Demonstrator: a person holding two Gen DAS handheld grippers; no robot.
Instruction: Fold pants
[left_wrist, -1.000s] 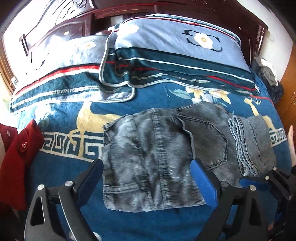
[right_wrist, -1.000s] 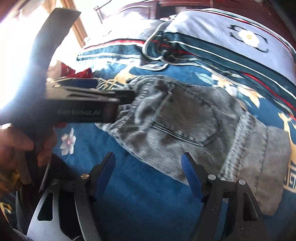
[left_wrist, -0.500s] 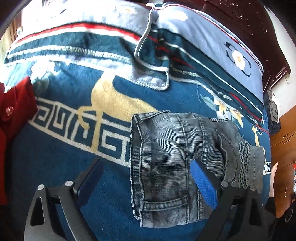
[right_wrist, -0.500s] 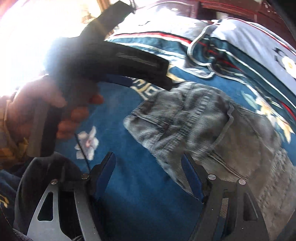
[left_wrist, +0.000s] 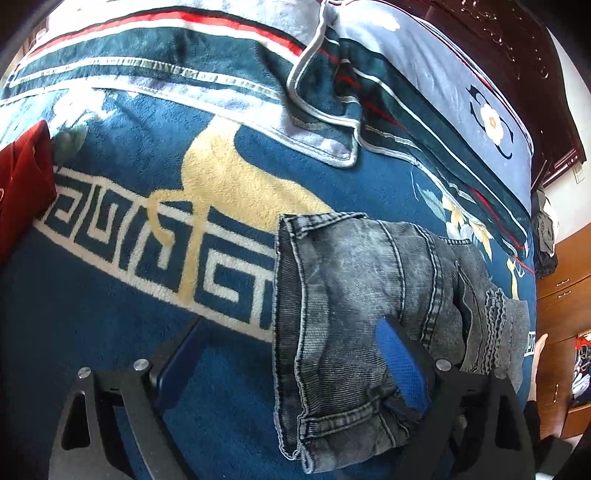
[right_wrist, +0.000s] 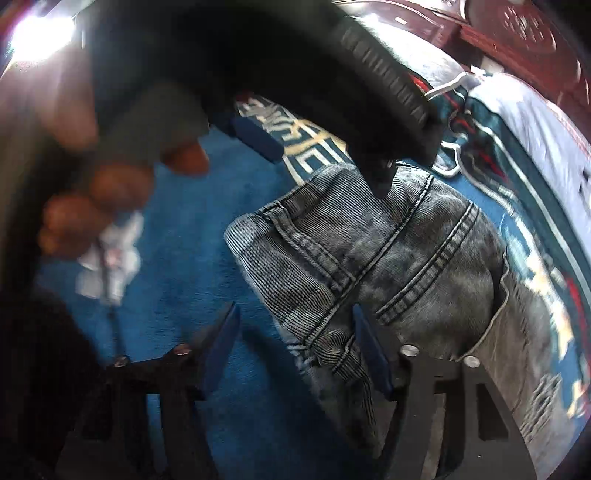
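Note:
Folded grey jeans (left_wrist: 354, 295) lie on the blue blanket (left_wrist: 92, 332). My left gripper (left_wrist: 291, 362) is open and low over their left edge. Its right finger (left_wrist: 402, 369) rests on the denim and its left finger (left_wrist: 184, 354) is over bare blanket. In the right wrist view the jeans (right_wrist: 424, 258) fill the middle, with the left gripper (right_wrist: 317, 162) and the hand (right_wrist: 92, 192) holding it above them. My right gripper (right_wrist: 295, 350) straddles the jeans' near hem corner. Its jaws are closing, and the left pad stands clear of the cloth.
Two pillows (left_wrist: 424, 92) in matching blue covers lie at the head of the bed, under a dark wooden headboard (left_wrist: 517, 55). A red garment (left_wrist: 22, 184) lies at the left edge. Wooden cabinets (left_wrist: 561, 314) stand on the right.
Both grippers have dropped closer to the jeans and rolled. The left one has shifted to the jeans' left edge. The right gripper's jaws are narrower, now around the hem corner.

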